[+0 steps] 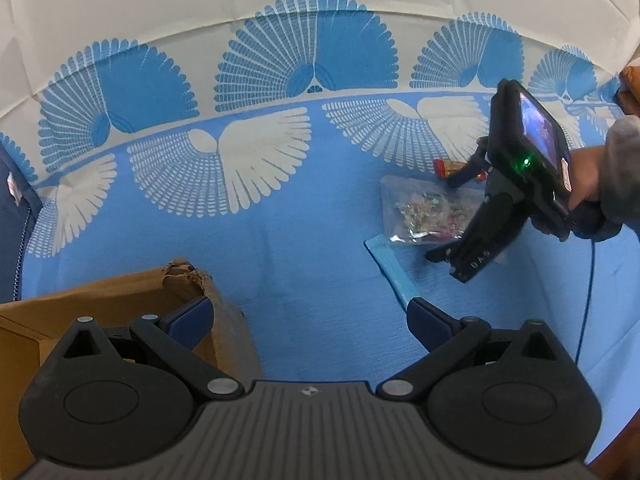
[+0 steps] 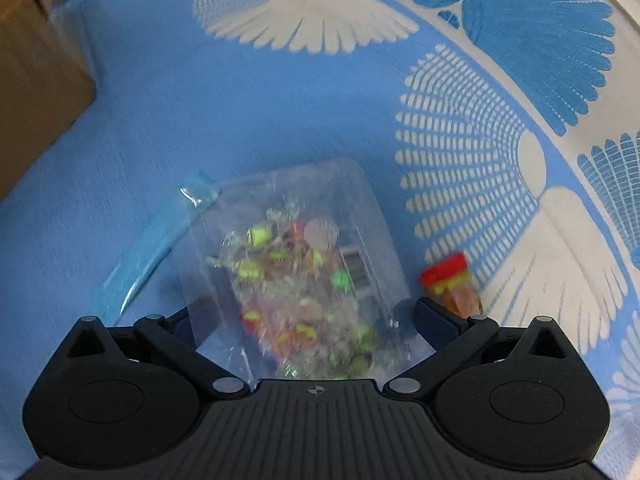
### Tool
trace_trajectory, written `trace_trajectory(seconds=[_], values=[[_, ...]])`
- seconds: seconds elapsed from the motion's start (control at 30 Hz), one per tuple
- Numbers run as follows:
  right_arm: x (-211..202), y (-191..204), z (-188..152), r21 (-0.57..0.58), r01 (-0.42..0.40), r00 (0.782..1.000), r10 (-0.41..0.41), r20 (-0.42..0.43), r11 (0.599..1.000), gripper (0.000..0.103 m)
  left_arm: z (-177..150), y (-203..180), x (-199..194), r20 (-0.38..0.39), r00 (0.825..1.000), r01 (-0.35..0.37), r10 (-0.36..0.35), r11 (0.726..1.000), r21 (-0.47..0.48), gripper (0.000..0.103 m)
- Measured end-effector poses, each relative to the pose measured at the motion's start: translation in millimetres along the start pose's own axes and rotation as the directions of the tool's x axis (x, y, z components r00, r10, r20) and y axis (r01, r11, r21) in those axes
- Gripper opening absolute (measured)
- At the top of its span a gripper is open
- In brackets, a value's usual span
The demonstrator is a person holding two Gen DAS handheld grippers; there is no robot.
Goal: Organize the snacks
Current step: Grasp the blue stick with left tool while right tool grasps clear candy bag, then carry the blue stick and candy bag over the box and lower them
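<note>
A clear bag of wrapped candies (image 2: 304,272) lies on the blue patterned cloth, also in the left wrist view (image 1: 428,212). My right gripper (image 2: 312,316) is open with its fingers on either side of the bag's near end; it shows from outside in the left wrist view (image 1: 460,220). A small red and yellow snack packet (image 2: 452,280) lies right of the bag. A light blue strip packet (image 2: 148,248) lies left of it. My left gripper (image 1: 308,316) is open and empty beside the open cardboard box (image 1: 80,304).
The cardboard box corner also shows at the far left of the right wrist view (image 2: 36,76). A dark blue bag (image 1: 12,216) sits at the left edge. A blue cable (image 1: 588,288) hangs from the right hand.
</note>
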State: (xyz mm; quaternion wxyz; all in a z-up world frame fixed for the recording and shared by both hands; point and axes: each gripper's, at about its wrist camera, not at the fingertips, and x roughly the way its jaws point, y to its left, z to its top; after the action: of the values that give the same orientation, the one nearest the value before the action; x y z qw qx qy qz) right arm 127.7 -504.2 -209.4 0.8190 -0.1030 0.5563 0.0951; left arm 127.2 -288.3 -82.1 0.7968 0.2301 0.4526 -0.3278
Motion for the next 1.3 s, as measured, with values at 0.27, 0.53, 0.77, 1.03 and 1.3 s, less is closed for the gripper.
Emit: trace_trajectory(seconds=[0.27, 0.53, 0.77, 1.03, 1.3], values=[[-32, 24, -62, 0.239, 0.078, 0.949, -0.145, 0.28, 0.968, 0.03, 6, -6, 4, -0.007, 1.0, 0.009, -0.009, 1.0, -0.024, 0.103], [-73, 44, -155, 0.656, 0.192, 0.88, -0.424, 0.214, 0.73, 0.018, 24, -48, 55, -0.073, 0.995, 0.062, -0.065, 0.997, -0.04, 0.1], [-95, 72, -245, 0.861, 0.224, 0.825, -0.56, 0.083, 0.457, 0.019, 33, -92, 149, -0.251, 0.967, 0.041, -0.044, 0.999, -0.019, 0.054], [-103, 85, -250, 0.927, 0.149, 0.806, -0.585, 0.088, 0.345, 0.016, 22, -102, 107, -0.137, 0.991, 0.007, 0.001, 0.998, 0.059, 0.013], [-175, 160, -227, 0.915, 0.117, 0.76, -0.628, 0.168, 0.386, 0.014, -25, -86, -27, 0.033, 0.999, 0.033, -0.037, 0.994, 0.102, 0.013]])
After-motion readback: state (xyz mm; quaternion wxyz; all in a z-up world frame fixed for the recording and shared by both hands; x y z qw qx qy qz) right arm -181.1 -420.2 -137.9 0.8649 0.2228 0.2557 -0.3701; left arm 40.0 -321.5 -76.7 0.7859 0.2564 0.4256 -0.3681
